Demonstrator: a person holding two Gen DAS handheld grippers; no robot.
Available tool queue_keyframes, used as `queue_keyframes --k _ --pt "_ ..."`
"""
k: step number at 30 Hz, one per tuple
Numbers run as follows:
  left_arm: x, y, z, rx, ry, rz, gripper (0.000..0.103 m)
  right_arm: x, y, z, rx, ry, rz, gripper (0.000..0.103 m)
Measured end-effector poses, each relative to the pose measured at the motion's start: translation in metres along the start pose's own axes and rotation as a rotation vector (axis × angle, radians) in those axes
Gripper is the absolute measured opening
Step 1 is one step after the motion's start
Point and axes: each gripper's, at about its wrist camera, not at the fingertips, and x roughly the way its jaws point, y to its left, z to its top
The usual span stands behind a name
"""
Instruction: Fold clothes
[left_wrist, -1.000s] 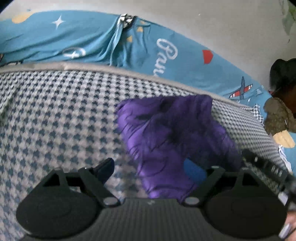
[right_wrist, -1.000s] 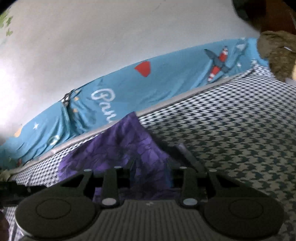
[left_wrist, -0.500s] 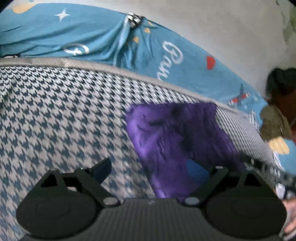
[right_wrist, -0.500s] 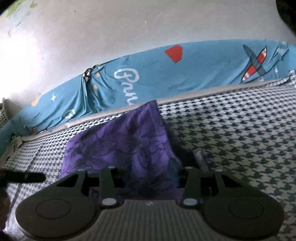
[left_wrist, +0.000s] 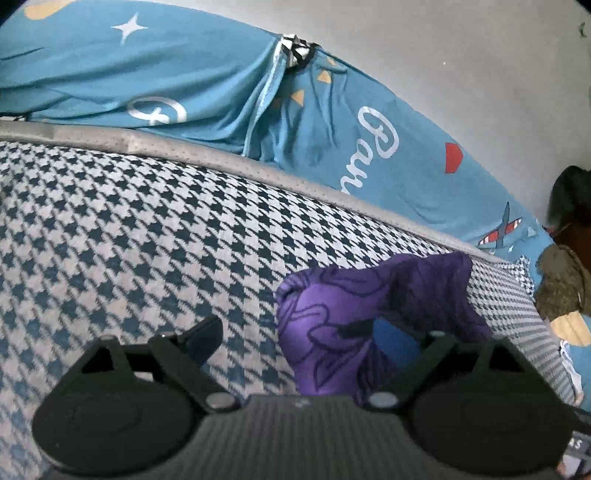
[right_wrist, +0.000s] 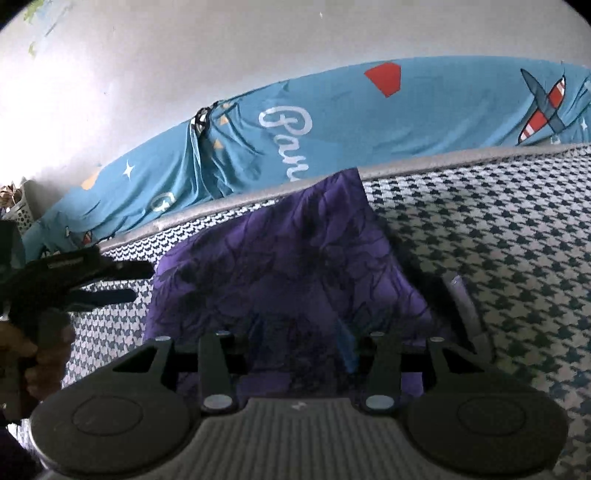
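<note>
Sliding toward the lower right of the left wrist frame, the purple garment (left_wrist: 373, 295) lies bunched on the houndstooth mattress (left_wrist: 147, 229). Left gripper (left_wrist: 299, 332) gapes wide; right gripper (right_wrist: 299, 343) seems partly open over cloth, though I cannot tell. Mid-fold, probably: next comes pinching an edge

Dim, soft focus; upper-left glare; fisheye-warped edges.

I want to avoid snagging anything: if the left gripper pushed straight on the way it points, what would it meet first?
Probably the houndstooth mattress cover: the left gripper is open over it, purple garment only at its right finger. Depth is unclear.
</note>
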Motion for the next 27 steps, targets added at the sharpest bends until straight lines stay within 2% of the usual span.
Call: queue_keyframes --k 9,12,15,19,24,27 --pt "0.035 0.006 0.008 -0.013 0.018 0.098 0.097 0.005 0.000 -0.003 -0.005 0.014 -0.030 0.044" --pt "0.041 0.001 0.012 0.017 0.013 0.128 0.098 0.005 -0.005 -0.003 0.015 0.016 -0.053 0.044" --pt "0.045 0.002 0.014 0.003 0.010 0.147 0.098 0.005 -0.010 -0.003 0.035 0.018 -0.075 0.044" --pt "0.043 -0.002 0.016 0.036 -0.006 0.215 0.103 0.003 -0.016 -0.002 0.053 0.011 -0.105 0.044" --pt "0.024 0.005 0.017 -0.027 -0.016 0.185 0.103 -0.008 -0.028 0.001 0.081 -0.026 -0.128 0.044" --pt "0.013 0.001 0.010 -0.024 -0.001 0.174 0.103 -0.014 -0.034 0.003 0.095 -0.050 -0.156 0.044"
